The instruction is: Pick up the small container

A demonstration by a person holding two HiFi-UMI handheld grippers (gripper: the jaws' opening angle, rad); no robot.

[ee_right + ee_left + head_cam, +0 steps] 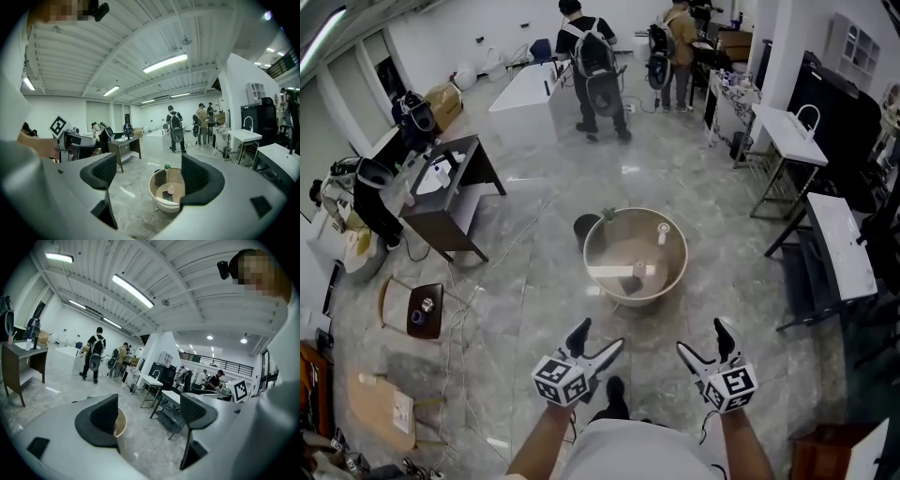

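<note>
A round beige tub (675, 274) stands on the floor ahead of me. Inside it a small white container (663, 232) stands upright toward the far side, with a dark block (636, 281) nearer me. My left gripper (600, 336) and right gripper (701, 337) hover side by side short of the tub, both open and empty. The right gripper view looks between its jaws (149, 173) at the tub (157, 193) and the container (171, 189). In the left gripper view (151, 411) only the tub's rim (123, 423) shows behind the left jaw.
A small plant (607, 216) and a black round thing (586, 227) sit at the tub's far left edge. A dark desk (450, 192) stands at left, white tables (839, 244) at right, wooden stools (422, 309) near left. People (591, 66) stand far back.
</note>
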